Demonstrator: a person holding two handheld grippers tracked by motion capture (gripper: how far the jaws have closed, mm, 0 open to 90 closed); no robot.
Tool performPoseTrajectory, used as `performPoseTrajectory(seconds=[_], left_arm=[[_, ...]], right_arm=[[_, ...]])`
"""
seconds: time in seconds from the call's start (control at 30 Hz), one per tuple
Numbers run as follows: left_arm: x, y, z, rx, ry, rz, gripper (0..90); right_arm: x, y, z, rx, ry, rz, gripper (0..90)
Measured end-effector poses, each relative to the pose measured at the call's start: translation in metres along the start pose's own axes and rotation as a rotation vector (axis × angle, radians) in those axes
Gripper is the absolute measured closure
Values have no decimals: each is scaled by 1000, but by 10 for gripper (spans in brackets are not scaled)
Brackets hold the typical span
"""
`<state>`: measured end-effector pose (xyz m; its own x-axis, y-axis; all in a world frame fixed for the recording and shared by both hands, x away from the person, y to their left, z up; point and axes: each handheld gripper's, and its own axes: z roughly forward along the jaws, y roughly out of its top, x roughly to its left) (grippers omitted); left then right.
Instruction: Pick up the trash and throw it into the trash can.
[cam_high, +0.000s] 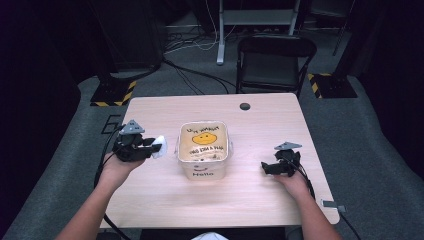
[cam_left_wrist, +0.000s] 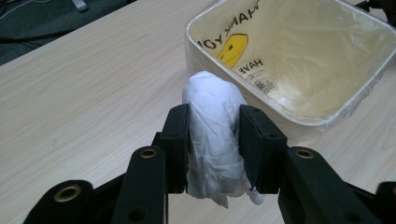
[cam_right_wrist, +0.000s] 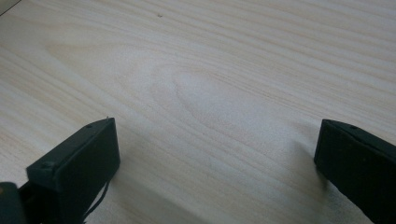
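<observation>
A crumpled white paper wad (cam_left_wrist: 214, 135) is squeezed between the two black jaws of my left gripper (cam_left_wrist: 214, 140), which is shut on it. In the high view that gripper (cam_high: 152, 146) hangs left of a white bin (cam_high: 181, 145), the white wad (cam_high: 159, 146) poking toward the bin's left wall. The bin (cam_left_wrist: 201, 51) is lined with a plastic bag printed with a yellow smiley face (cam_left_wrist: 232, 48). My right gripper (cam_high: 265, 168) sits low on the table right of the bin, its jaws (cam_right_wrist: 215, 154) wide apart with bare wood between them.
The light wooden table (cam_high: 250, 195) has a round cable hole (cam_high: 244, 106) near its far edge. A black folding chair (cam_high: 272, 60) stands behind the table. Cables lie on the grey floor beyond it.
</observation>
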<state>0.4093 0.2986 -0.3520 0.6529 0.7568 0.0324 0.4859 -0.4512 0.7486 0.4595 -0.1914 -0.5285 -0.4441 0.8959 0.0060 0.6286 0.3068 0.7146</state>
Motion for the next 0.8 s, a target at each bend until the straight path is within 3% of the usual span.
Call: performPoseTrajectory(seconds=[0.8], left_arm=[[-16, 49, 25, -35, -48, 24, 643]], right_arm=[[0, 0, 0, 0, 0, 0, 0]])
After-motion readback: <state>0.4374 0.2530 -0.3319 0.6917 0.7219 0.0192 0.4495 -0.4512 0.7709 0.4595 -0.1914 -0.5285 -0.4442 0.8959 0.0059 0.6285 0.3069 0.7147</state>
